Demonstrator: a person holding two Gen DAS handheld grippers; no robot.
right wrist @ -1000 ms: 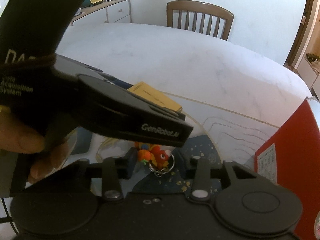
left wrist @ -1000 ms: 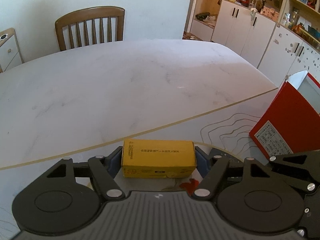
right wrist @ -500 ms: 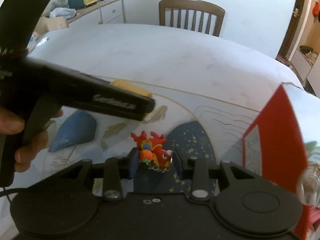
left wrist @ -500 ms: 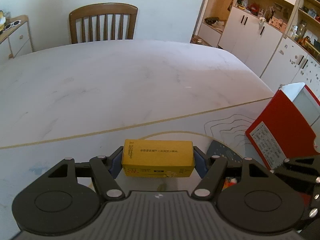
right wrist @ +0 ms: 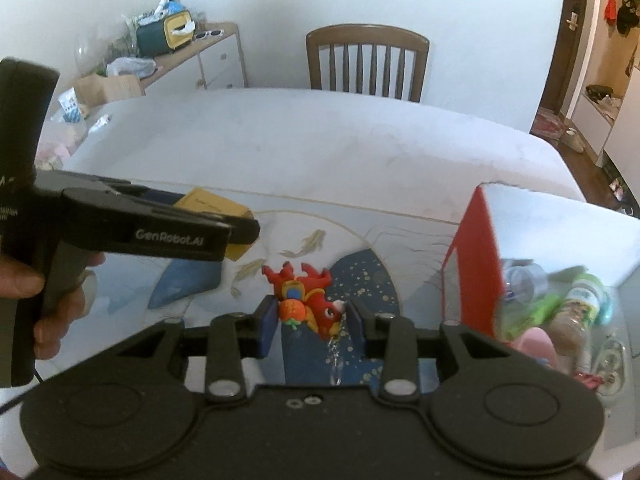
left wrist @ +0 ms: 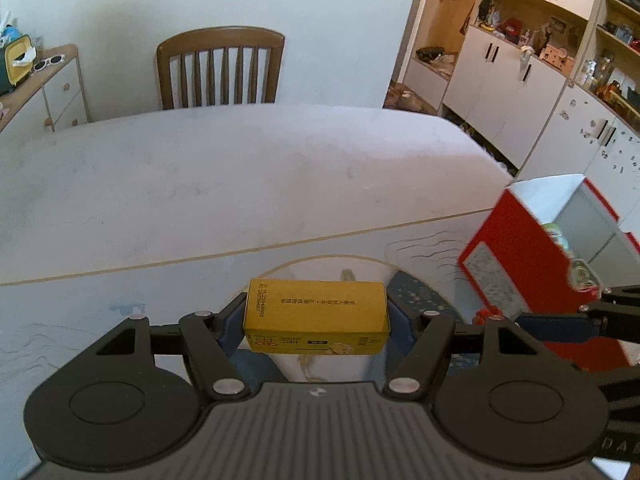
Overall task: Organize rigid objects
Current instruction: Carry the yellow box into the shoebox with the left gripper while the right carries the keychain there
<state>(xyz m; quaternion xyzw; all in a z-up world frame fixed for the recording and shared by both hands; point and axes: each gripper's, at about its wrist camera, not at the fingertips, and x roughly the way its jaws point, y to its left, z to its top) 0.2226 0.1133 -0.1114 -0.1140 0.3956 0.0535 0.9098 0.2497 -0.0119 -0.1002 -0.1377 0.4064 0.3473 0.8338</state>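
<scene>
My left gripper (left wrist: 317,318) is shut on a yellow box (left wrist: 316,314) and holds it above the table mat; the box also shows in the right wrist view (right wrist: 212,205) behind the left gripper's body. My right gripper (right wrist: 311,320) is shut on a red toy keychain (right wrist: 308,300) with a metal ring hanging below it, lifted above the mat. A red open-topped box (left wrist: 536,256) stands to the right; it also shows in the right wrist view (right wrist: 476,264) with bottles and other items inside.
A white table (left wrist: 240,184) with a patterned mat (right wrist: 360,248) spreads ahead. A wooden chair (left wrist: 220,68) stands at the far side. A sideboard (right wrist: 200,60) with clutter is at the left. White cabinets (left wrist: 520,92) line the right wall.
Both grippers have risen with their loads. The right gripper closed on the red toy and lifted it. The view has shifted toward the red box, whose inside now shows.
</scene>
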